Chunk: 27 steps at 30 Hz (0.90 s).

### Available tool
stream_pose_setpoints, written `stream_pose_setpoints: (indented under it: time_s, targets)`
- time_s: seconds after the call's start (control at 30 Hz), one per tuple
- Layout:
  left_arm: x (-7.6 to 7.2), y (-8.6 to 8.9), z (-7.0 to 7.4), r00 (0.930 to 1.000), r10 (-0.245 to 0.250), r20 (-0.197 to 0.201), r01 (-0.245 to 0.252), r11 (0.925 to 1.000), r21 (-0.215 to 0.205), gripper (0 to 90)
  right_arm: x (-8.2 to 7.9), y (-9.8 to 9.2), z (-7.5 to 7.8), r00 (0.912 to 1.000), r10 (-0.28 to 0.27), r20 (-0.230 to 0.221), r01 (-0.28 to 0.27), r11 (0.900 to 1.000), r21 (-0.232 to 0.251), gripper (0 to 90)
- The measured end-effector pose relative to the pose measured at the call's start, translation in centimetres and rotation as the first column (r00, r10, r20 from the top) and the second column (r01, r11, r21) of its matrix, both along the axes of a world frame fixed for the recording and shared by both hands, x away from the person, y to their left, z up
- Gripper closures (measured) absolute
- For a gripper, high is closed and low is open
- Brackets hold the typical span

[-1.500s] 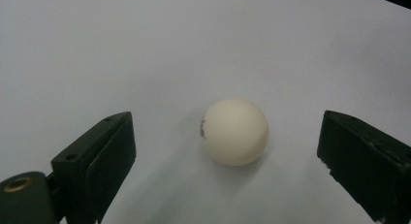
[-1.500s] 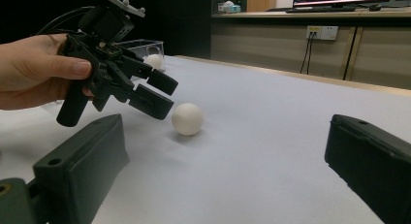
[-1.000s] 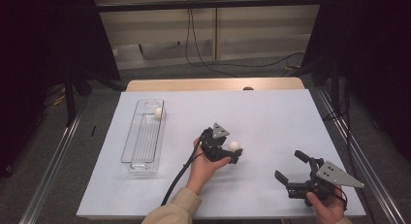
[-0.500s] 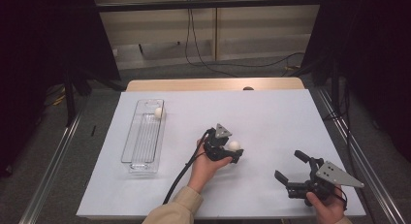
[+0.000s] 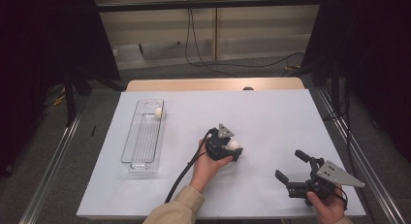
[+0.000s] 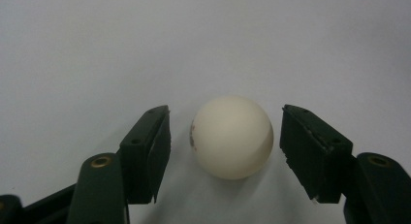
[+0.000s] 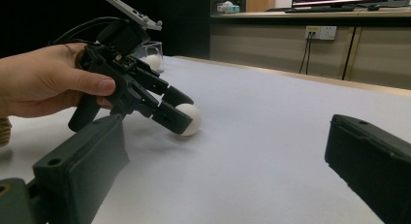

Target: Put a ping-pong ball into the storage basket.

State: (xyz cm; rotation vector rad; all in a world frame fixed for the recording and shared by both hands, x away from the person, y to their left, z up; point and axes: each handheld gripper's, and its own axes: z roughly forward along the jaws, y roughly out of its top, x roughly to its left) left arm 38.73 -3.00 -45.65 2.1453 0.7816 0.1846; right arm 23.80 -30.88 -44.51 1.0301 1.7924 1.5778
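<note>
**A:** What is happening at the centre of the high view?

**B:** The left tongs (image 5: 234, 151) are reaching down around a white ball (image 5: 234, 145) that is sitting on the white surface (image 5: 271, 117), just right of the person's left hand (image 5: 207, 162). The jaws have just been closing in, and the ball is now lying between them.

**A:** Are they gripping it?

**B:** Not quite. In the left gripper view the ball (image 6: 231, 136) is sitting mid-frame with a thin gap showing on each side, so the pads are not pressing yet. A second ago the jaws were standing much wider around the same ball.

**A:** What does that mean for the work?

**B:** The pick-up is probably about to be completed; a little more closing should secure it.

**A:** And the other hand?

**B:** The right tongs (image 5: 292, 169) are waiting at the lower right, jaws wide apart and empty.

**A:** Anything else?

**B:** A clear tray (image 5: 143, 136) at centre left is holding another ball (image 5: 158, 112) at its far end.
</note>
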Motion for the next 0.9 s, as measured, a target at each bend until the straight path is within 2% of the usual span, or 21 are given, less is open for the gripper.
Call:
stream_pose_setpoints:
  time_s: [0.07, 0.27, 0.9]
  targets:
    - [0.07, -0.17, -0.09, 0.9999, -0.008, -0.011, 0.008, 1.0000, -0.003, 37.9, 0.01, 0.02, -0.02, 1.0000, 0.001, 0.000, -0.001, 1.000, -0.003, 0.9]
    - [0.09, -0.63, -0.16, 0.9996, -0.027, -0.005, 0.027, 0.9995, 0.013, 40.3, -0.01, -0.10, -0.01, 1.0000, -0.002, -0.001, 0.002, 1.000, -0.001, 0.9]
    - [0.28, -0.48, -0.49, 0.9992, -0.023, -0.033, 0.024, 0.9989, 0.040, 49.9, -0.02, -0.06, 0.04, 1.0000, 0.000, 0.002, 0.000, 1.000, -0.001, 0.9]
